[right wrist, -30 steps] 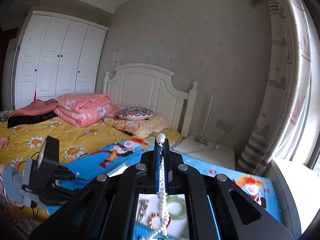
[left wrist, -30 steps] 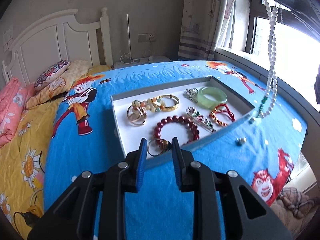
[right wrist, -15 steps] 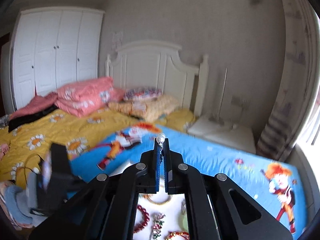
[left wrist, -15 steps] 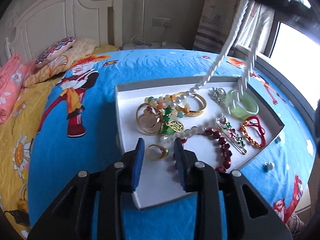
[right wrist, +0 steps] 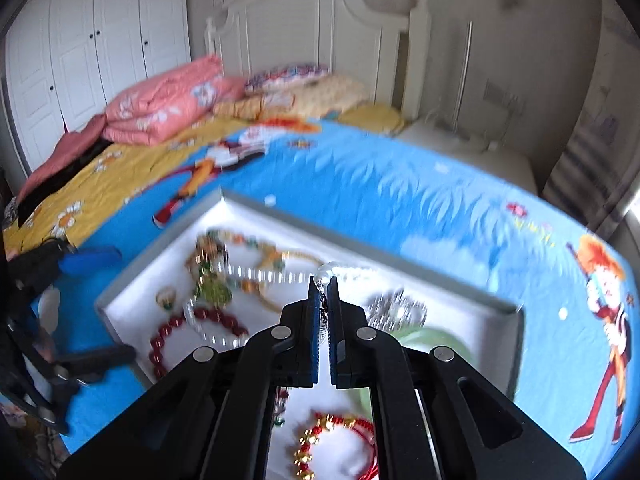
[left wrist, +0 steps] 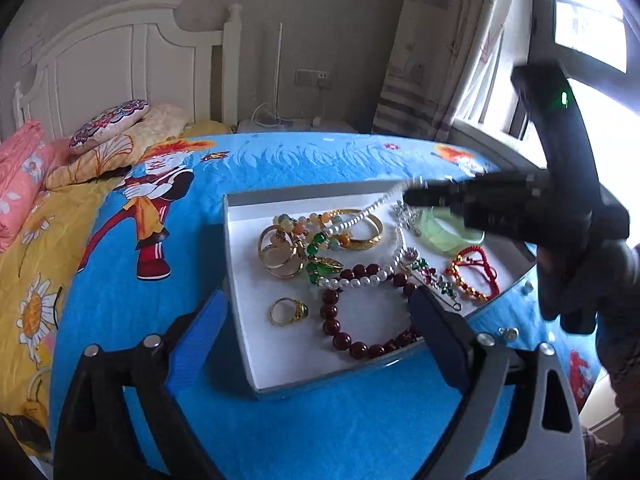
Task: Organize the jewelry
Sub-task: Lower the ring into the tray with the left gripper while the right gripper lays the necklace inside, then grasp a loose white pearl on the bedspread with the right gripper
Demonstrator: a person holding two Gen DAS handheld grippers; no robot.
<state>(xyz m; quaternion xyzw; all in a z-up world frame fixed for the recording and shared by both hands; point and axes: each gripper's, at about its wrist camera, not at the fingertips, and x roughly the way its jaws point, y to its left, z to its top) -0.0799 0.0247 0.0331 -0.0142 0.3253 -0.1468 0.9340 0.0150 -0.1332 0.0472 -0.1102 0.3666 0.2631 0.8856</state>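
A white tray with a grey rim lies on the blue bedspread. It holds gold bangles, a gold ring, a dark red bead bracelet, a green bangle and a red string bracelet. My right gripper is shut on one end of a white pearl necklace, low over the tray's far side. The strand trails down across the other pieces. My left gripper hangs over the tray's near corner. Its jaws are opening wide, and its pads press on nothing.
Two small studs lie on the bedspread right of the tray. A white headboard, pillows and a folded pink quilt lie beyond. A window and curtain stand at the right, a white wardrobe at the left.
The right gripper came down toward the tray, and the hanging pearl strand now lies across the jewelry. The left gripper's jaws went from narrow to wide and moved closer over the tray's corner.
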